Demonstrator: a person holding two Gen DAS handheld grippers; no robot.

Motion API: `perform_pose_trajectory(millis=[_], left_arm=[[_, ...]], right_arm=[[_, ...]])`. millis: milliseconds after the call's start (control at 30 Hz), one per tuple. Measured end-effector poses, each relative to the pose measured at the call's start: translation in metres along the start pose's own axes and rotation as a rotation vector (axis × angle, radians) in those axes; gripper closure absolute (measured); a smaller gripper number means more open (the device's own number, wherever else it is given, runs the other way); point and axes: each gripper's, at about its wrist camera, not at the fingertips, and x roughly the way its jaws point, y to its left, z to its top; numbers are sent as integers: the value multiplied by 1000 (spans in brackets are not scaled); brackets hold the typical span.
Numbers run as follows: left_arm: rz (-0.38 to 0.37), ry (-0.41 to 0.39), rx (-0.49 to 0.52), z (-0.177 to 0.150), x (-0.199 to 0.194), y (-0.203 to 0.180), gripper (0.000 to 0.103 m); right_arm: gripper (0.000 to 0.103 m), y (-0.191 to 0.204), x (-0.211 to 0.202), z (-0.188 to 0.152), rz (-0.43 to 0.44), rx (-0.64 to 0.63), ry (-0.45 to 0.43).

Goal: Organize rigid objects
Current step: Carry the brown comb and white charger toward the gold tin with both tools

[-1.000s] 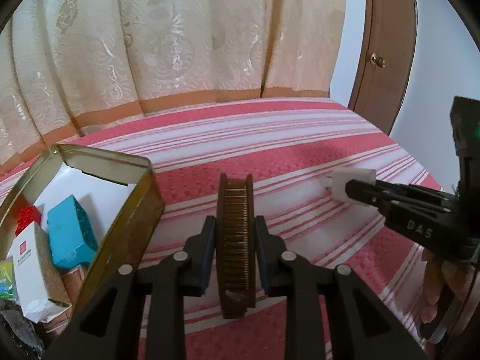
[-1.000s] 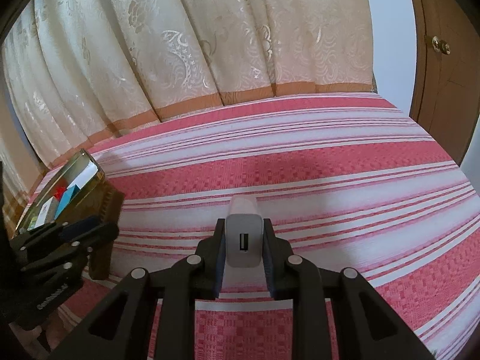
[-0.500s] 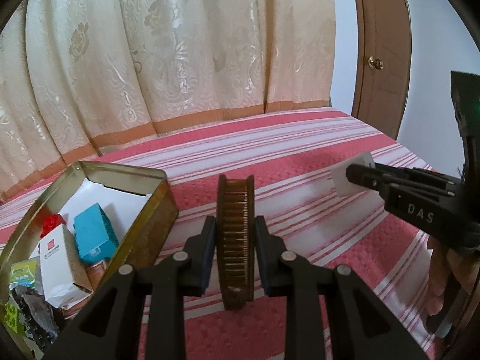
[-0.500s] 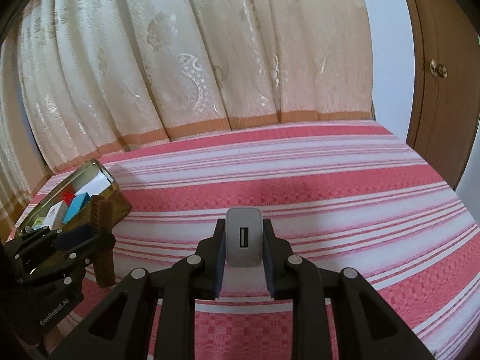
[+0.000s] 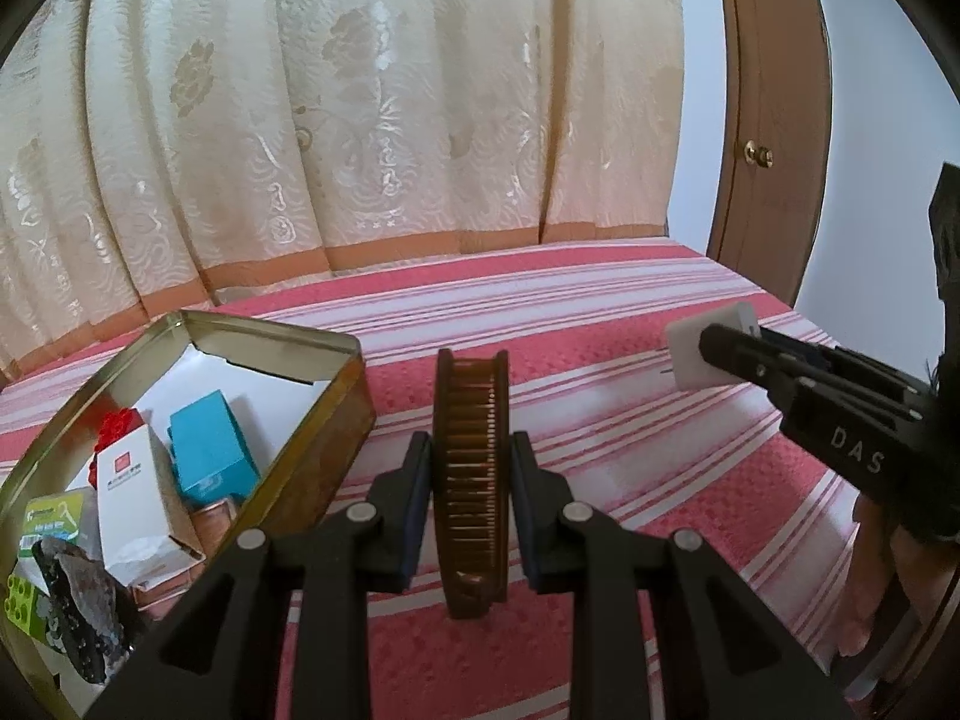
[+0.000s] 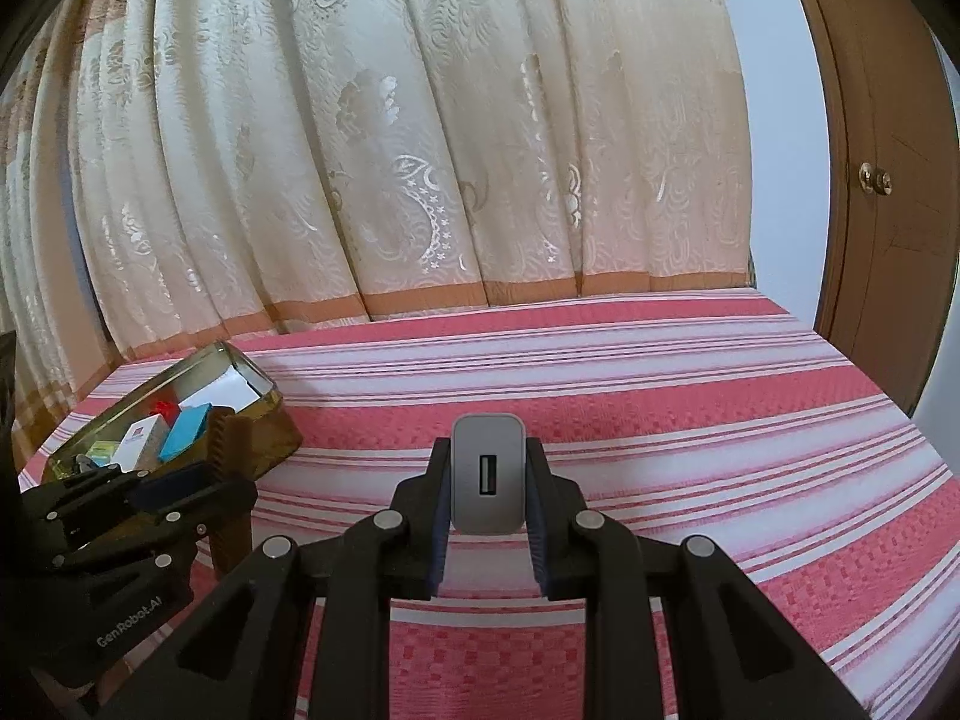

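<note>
The left gripper clamps a brown comb beside the tin; the right gripper clamps a white charger.

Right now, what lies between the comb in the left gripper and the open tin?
Nothing but bare striped bedspread. In the left wrist view, the comb is held clear beside the tin, with no object between them.
</note>
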Motion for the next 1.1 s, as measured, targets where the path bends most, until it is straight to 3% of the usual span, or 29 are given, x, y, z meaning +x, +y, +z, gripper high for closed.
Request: perform_pose_trajectory(millis=[567,1100], left_arm=[[3,-37,-96,-11,-19,22,79],[26,-64,-89,-15,-30,23,79]], right_arm=[[79,13,-9,-4,31,-7,-21],[79,33,-18,-7,49,-36,-52]])
